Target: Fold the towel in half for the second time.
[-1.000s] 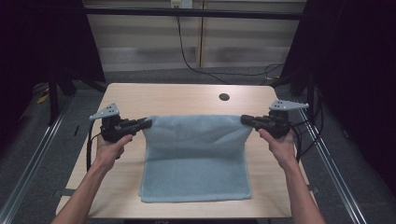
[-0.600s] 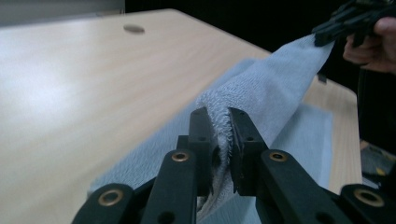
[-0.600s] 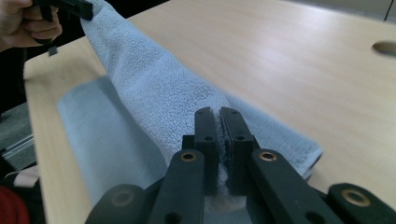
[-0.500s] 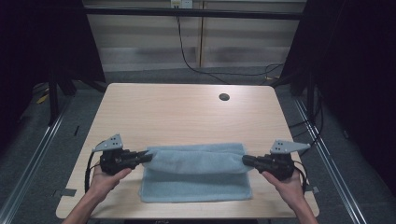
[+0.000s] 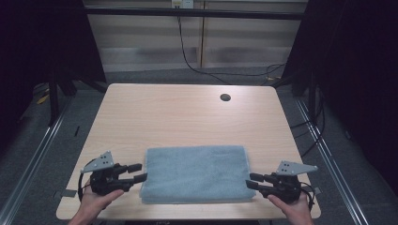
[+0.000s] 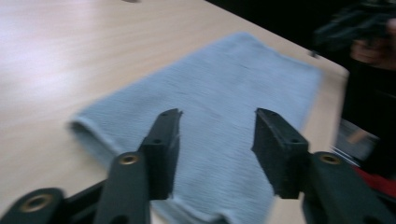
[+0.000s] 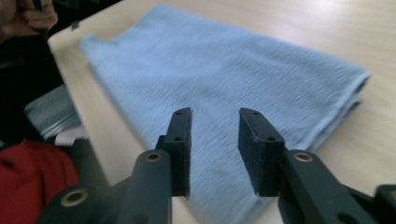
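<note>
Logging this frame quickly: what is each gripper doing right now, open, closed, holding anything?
Left gripper: open, jaws apart and holding nothing, at the left edge of the folded towel.
Right gripper: open, jaws apart and holding nothing, at the towel's right edge.

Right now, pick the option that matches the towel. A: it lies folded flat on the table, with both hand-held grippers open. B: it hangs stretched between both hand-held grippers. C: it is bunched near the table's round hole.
A: the towel lies flat with doubled edges, and the left hand-held gripper and right hand-held gripper show empty gaps.
</note>
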A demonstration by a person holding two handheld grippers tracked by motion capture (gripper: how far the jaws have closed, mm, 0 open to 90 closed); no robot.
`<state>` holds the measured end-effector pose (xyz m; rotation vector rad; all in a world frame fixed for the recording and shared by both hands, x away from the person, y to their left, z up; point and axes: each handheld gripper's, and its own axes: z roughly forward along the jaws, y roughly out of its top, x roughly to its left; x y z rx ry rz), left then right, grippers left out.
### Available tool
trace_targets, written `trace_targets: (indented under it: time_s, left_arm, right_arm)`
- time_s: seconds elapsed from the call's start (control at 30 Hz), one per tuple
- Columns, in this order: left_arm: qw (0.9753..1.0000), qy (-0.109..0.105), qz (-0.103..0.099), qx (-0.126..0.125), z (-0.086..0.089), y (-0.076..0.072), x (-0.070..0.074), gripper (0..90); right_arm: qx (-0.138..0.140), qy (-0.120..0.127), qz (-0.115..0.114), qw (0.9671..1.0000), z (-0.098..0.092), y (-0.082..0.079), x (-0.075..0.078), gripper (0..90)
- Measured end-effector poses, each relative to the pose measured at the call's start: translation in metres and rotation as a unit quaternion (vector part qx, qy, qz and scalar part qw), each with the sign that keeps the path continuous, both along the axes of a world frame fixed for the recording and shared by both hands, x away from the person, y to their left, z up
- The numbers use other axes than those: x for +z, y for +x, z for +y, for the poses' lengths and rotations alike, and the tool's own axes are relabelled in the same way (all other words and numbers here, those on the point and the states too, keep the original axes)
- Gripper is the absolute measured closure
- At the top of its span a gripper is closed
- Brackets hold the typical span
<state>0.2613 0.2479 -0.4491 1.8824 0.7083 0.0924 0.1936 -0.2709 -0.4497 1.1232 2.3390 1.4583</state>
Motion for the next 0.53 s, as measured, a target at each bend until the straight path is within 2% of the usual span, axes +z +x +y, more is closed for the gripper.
trace_targets:
  time_s: [0.07, 0.1, 0.2, 0.23, 0.33, 0.37, 0.4, 0.47, 0.53]
  left_arm:
    - [0.9996, 0.013, -0.001, 0.026, 0.003, 0.013, 0.001, 44.1]
    - [0.9992, 0.017, 0.006, 0.036, 0.005, 0.020, 0.000, 42.3]
    - [0.9981, 0.033, 0.013, 0.051, 0.012, 0.035, -0.002, 39.9]
    - [0.9979, 0.029, 0.015, 0.057, 0.014, 0.037, -0.004, 39.6]
    - [0.9955, 0.034, 0.009, 0.088, 0.022, 0.034, -0.011, 33.8]
    - [0.9944, 0.043, 0.007, 0.097, 0.024, 0.032, -0.012, 33.1]
    - [0.9939, 0.040, 0.007, 0.102, 0.027, 0.030, -0.014, 31.1]
    - [0.9924, 0.038, 0.010, 0.116, 0.031, 0.029, -0.019, 29.9]
    - [0.9915, 0.044, 0.014, 0.121, 0.031, 0.030, -0.020, 28.1]
  right_arm:
    - [-0.016, 0.003, -0.005, 0.9999, -0.002, 0.007, 0.004, 60.4]
    - [-0.025, 0.004, -0.008, 0.9997, -0.003, 0.011, 0.006, 58.0]
    - [-0.051, 0.005, -0.017, 0.9986, -0.005, 0.023, 0.009, 51.0]
    - [-0.062, 0.007, -0.018, 0.9979, -0.006, 0.028, 0.009, 47.6]
    - [-0.096, 0.025, -0.036, 0.9945, -0.012, 0.034, 0.004, 45.6]
    - [-0.099, 0.019, -0.029, 0.9945, -0.013, 0.035, 0.000, 44.7]
    - [-0.108, 0.011, -0.026, 0.9937, -0.015, 0.034, -0.003, 43.9]
    - [-0.114, 0.019, -0.024, 0.9930, -0.020, 0.032, -0.009, 42.8]
    - [-0.122, 0.013, -0.021, 0.9922, -0.023, 0.030, -0.012, 41.4]
